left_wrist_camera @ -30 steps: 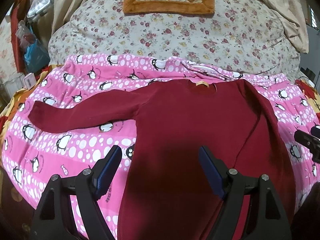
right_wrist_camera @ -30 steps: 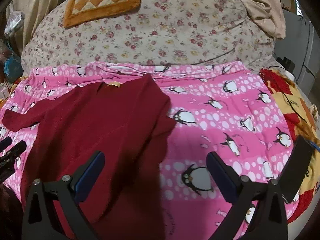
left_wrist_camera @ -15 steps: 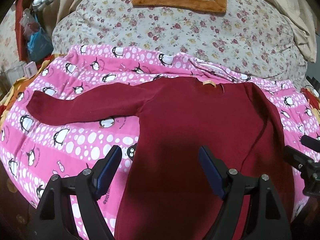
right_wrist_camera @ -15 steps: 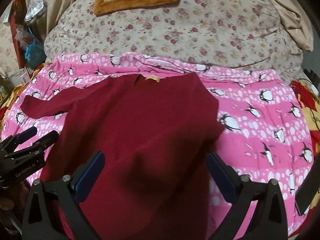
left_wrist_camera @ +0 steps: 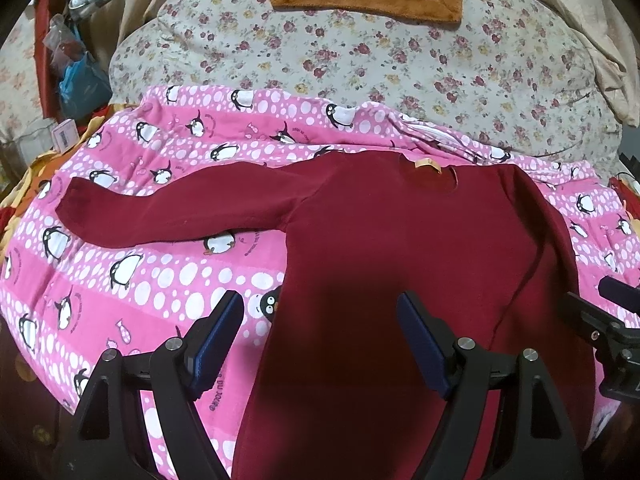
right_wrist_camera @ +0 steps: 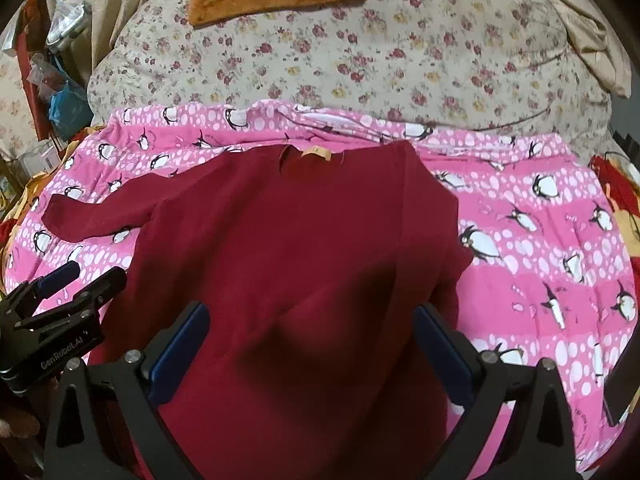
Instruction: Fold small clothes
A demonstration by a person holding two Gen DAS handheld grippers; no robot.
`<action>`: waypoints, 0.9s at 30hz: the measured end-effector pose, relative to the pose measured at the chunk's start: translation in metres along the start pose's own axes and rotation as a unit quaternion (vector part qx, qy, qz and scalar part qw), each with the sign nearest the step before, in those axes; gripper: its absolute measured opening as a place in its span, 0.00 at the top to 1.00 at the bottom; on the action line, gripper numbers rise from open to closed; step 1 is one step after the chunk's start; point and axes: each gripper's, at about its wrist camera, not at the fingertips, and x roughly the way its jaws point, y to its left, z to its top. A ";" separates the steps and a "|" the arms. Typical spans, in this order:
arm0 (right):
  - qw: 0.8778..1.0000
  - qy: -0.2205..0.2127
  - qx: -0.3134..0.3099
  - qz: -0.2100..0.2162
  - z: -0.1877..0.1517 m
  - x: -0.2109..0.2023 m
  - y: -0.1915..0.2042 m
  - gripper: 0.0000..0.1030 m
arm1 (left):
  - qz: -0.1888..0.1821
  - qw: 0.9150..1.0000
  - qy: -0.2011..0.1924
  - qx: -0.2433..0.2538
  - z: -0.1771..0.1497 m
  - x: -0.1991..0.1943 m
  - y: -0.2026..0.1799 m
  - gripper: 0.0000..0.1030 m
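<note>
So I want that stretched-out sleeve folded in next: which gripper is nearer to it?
Left. The left gripper hovers over the shirt's sleeve-side edge, the outstretched sleeve up to its left; the right gripper is over the shirt's other half.

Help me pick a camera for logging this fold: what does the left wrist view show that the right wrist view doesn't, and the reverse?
Left wrist only: the outstretched sleeve seen large and entire.
Right wrist only: a dark flat object at the blanket's right edge, and the folded-in right side.
Both: maroon shirt on the penguin blanket, both grippers open, left gripper, right gripper.
</note>
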 end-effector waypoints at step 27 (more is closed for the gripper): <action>1.000 0.023 -0.011 -0.017 -0.005 0.013 0.008 0.00 | -0.020 0.999 0.040 -0.019 -0.018 0.016 -0.004 0.41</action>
